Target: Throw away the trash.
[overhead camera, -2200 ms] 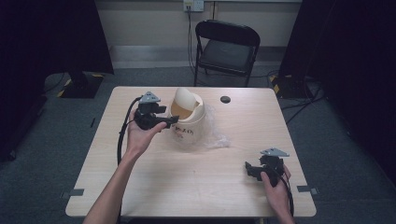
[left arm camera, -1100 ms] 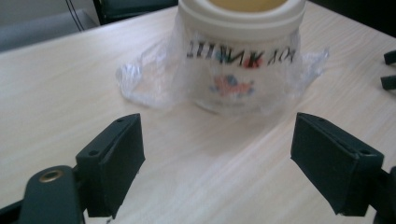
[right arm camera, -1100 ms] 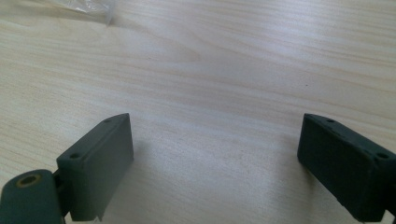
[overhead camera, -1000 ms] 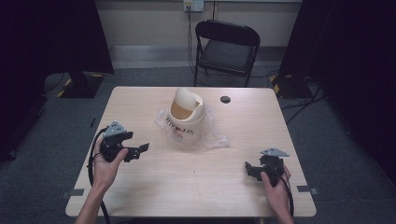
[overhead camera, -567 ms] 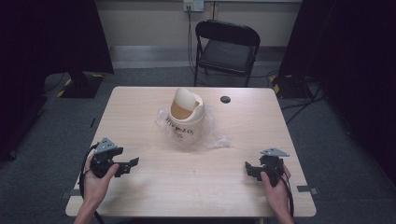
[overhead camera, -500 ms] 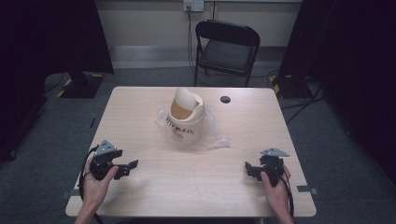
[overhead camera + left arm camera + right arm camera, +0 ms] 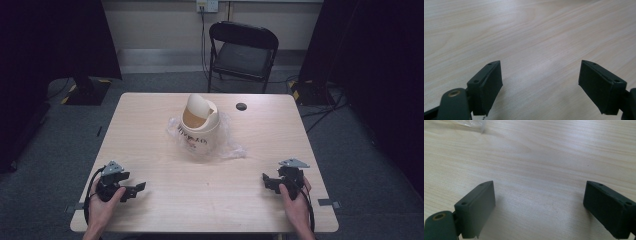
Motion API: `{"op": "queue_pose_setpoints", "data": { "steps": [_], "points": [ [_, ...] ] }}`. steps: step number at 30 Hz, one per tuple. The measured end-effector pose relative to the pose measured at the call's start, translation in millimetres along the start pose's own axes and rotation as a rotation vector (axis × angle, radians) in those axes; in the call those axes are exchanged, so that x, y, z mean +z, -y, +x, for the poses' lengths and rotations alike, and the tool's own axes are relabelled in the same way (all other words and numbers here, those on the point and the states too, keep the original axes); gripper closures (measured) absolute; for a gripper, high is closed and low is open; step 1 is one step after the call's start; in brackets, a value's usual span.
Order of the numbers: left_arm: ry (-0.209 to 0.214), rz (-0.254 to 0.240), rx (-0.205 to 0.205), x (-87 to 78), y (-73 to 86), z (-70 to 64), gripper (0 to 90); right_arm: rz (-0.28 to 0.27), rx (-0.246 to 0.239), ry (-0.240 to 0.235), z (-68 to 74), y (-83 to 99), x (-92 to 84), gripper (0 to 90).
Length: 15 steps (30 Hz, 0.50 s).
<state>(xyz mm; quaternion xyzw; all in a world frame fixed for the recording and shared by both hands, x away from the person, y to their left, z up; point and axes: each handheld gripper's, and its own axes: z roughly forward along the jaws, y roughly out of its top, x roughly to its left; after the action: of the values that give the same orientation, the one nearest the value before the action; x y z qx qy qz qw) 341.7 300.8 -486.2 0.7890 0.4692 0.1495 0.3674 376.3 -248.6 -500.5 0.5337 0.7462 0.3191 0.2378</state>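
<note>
- Wooden table [image 7: 150, 130]: light top, takes up the middle of the high view. Folding chair [image 7: 243, 50] stands past its far edge.
- Swing-lid bin [image 7: 200, 125]: cream, upright, at table centre toward the far side. Domed top with a swing flap, print on the near wall that I can't read.
- Clear plastic bag [image 7: 230, 145]: crumpled under and around the bin, spreading toward the near right. One corner of it [image 7: 472, 123] shows at the top left of the right gripper view.
- Left gripper [image 7: 134, 190]: near left corner of the table, held in the left hand [image 7: 102, 207], pointing right. Jaws apart with only bare wood between them [image 7: 540, 85]. Bin lies well apart, far and to the right.
- Right gripper [image 7: 266, 180]: near right corner, held in the right hand [image 7: 295, 200], pointing left. Jaws wide apart, nothing between them [image 7: 539, 207]. Bin well apart, far and to the left; the bag's nearest edge is closer but not touching.
- Small black round thing [image 7: 241, 106]: on the table just right of the bin, near the far edge. Too small to identify.
</note>
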Motion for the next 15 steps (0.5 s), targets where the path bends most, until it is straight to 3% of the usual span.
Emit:
{"op": "queue_pose_setpoints", "data": {
  "steps": [8, 13, 15],
  "points": [
    [-0.056, 0.032, 0.032, 10.4, 2.5, -4.0, 18.9, 0.000, 0.000, 0.000, 0.0, 0.0, 0.0, 9.7],
    [-0.090, 0.032, 0.058, 14.6, 2.2, -7.0, 16.4, 0.000, 0.000, 0.000, 0.0, 0.0, 0.0, 9.7],
    [-0.093, 0.013, 0.051, 15.8, 3.4, -6.8, 15.2, 0.000, 0.000, 0.000, 0.0, 0.0, 0.0, 9.7]
  ]
}}
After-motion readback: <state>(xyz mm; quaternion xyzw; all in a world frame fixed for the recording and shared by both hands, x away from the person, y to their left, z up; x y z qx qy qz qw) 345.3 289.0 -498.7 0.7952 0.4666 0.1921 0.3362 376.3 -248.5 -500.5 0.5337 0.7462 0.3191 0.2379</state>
